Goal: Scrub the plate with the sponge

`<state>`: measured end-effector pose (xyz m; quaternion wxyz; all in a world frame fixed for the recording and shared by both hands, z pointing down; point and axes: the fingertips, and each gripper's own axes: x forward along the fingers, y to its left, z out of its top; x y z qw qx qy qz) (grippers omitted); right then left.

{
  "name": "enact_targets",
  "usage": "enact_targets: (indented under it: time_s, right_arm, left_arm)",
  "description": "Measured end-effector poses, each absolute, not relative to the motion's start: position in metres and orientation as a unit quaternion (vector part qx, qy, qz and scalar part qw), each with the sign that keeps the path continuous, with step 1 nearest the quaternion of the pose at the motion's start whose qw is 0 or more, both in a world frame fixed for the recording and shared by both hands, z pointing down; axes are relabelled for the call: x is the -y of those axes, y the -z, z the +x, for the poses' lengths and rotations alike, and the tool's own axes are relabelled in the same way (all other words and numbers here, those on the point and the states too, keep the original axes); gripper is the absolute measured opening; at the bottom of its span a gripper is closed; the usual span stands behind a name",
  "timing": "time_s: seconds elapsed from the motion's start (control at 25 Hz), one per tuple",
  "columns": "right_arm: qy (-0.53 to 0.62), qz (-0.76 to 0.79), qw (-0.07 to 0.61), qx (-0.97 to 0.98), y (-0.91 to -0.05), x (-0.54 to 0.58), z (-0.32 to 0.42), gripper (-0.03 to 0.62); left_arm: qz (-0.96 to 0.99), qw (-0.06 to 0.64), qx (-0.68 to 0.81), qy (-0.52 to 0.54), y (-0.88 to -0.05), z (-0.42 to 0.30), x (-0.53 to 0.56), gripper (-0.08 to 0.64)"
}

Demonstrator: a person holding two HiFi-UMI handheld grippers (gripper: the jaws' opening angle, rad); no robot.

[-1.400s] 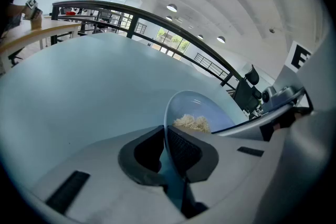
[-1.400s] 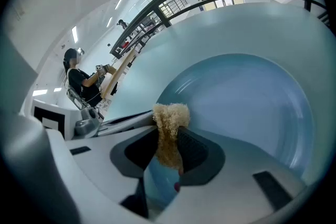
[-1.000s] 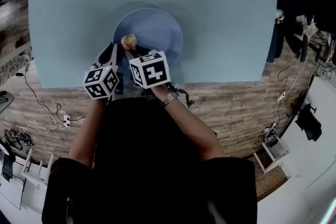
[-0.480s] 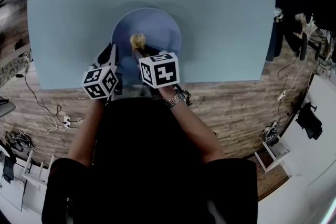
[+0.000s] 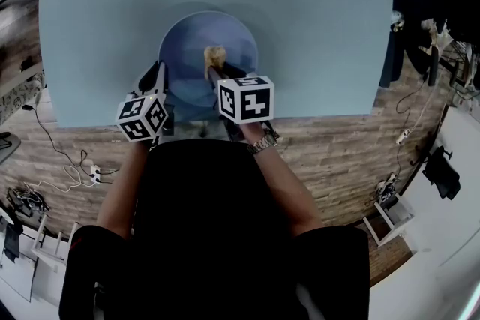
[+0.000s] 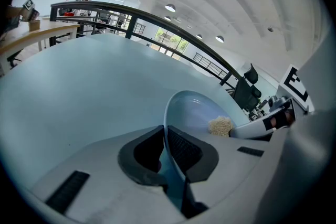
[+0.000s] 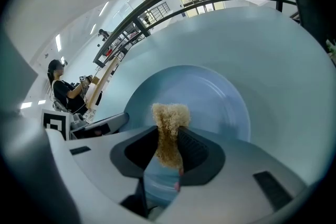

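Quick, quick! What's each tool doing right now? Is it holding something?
Left tool: shut on the rim of the plate.
Right tool: shut on the sponge, over the plate.

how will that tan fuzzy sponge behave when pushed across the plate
The tan fibrous sponge probably squashes and flexes: it is pinched narrow in the right claw and fluffs out beyond. Its loose airy fibres suggest little weight and some drag on the round blue plate.

text: none readable | numbers, brands, signs: none | marker cube (image 5: 246, 99): black-and-white square patterns only
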<state>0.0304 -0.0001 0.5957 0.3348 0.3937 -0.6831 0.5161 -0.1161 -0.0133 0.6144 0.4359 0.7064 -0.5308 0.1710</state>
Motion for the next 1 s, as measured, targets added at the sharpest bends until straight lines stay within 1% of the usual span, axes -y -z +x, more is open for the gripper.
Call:
enact_targets:
  time_s: [0.6, 1.0]
  right_arm:
    - [-0.51, 0.437, 0.341, 0.657, -0.591, -0.004, 0.086, 0.117]
    - [-0.495, 0.452, 0.353, 0.653, -0.592, -0.003, 0.097, 0.117]
  left_arm:
    - [0.707, 0.432, 0.532, -0.173, -0.612, -0.111, 0.009, 0.005]
    - [0.71, 0.428, 0.531, -0.176, -0.613, -0.116, 0.008, 0.005]
